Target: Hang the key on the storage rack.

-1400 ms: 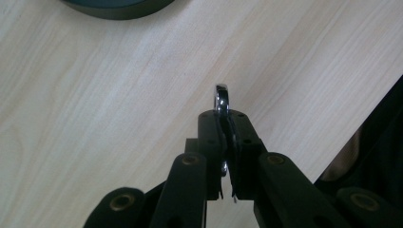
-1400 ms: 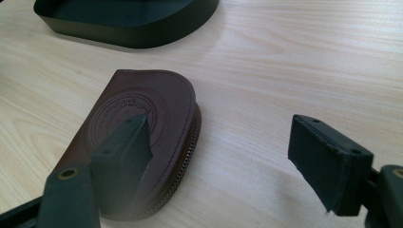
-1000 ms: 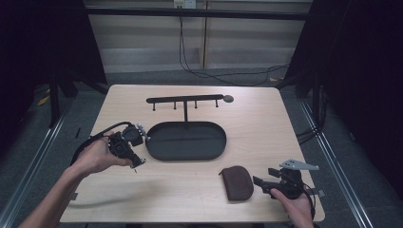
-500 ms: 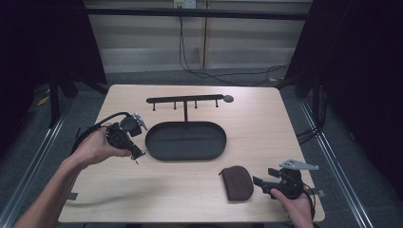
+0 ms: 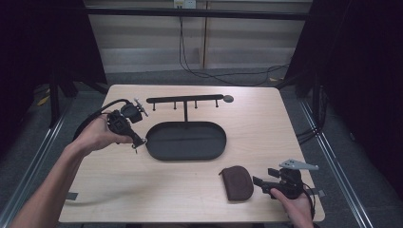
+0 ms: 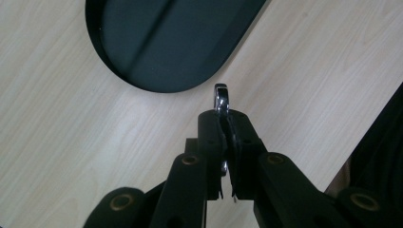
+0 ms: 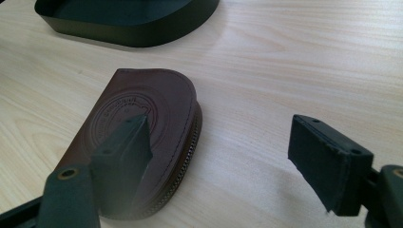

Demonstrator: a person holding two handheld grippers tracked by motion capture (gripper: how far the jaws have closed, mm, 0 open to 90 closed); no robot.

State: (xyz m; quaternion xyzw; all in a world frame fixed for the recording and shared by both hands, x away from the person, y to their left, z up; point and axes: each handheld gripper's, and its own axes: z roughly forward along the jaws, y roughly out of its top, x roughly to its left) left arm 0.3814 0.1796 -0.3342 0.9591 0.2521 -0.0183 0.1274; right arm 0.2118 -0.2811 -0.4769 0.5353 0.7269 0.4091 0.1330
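Observation:
My left gripper (image 5: 137,141) hovers at the left end of the black oval tray (image 5: 185,141), jaws pointing down. In the left gripper view it (image 6: 225,124) is shut on a small shiny metal clasp (image 6: 221,97), whose tip pokes out just short of the tray's rim (image 6: 157,85). A brown leather zip pouch (image 5: 237,183) lies flat near the table's front right. My right gripper (image 5: 260,182) rests just right of it, open. In the right gripper view its jaws (image 7: 223,147) stand wide apart; the left one overlaps the pouch (image 7: 152,118) and the right one is over bare wood.
A black rack with several small hooks (image 5: 185,99) stands behind the tray, with a grey disc at its right end. The light wooden table (image 5: 285,133) has bare room on the right and front left. The left gripper's cable loops off toward the left edge.
My left hand has carried its gripper away from me and slightly right, up to the tray's left end. The right gripper and the pouch have stayed put.

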